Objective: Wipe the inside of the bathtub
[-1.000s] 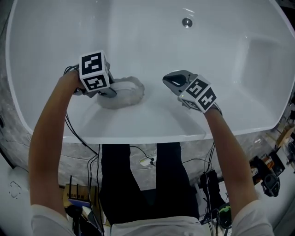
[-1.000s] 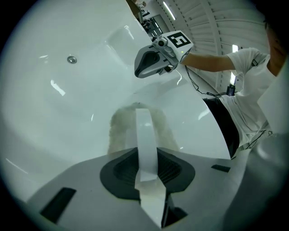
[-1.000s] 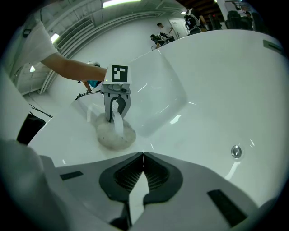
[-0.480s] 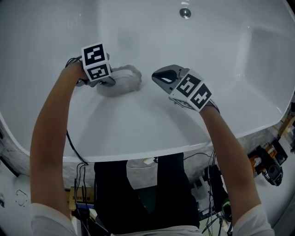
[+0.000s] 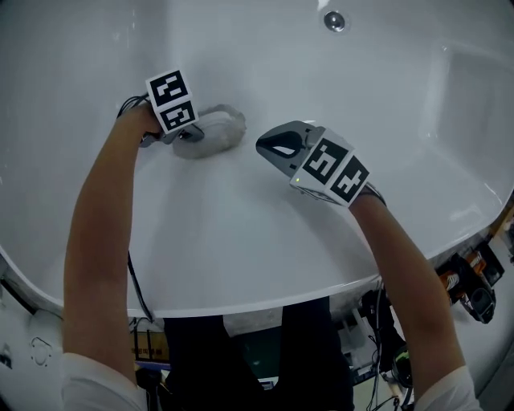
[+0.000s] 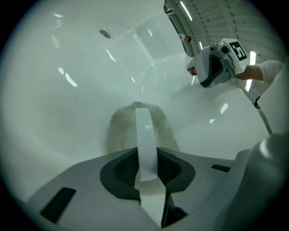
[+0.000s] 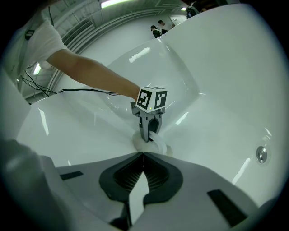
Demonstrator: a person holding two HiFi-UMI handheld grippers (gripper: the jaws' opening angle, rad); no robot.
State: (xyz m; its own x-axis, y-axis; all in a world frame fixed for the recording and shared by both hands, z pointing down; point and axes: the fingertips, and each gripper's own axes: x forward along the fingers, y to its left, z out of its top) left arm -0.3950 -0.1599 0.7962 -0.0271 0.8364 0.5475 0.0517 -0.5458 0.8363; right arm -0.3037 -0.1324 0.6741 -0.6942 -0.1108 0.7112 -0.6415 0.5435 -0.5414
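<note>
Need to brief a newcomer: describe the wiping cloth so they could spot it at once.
Start with the white bathtub, its inner wall down-left of the drain. There the left gripper clamps a fluffy grey-white cloth against that wall. It is the only soft, matte thing; the right gripper nearby is empty.

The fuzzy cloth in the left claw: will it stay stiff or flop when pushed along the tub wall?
Probably floppy: the cloth bunches into a rounded lump past the left claw rather than holding an edge. Likely light, since a narrow pinch holds it. It should glide easily, as the bathtub wall looks glossy and smooth.
</note>
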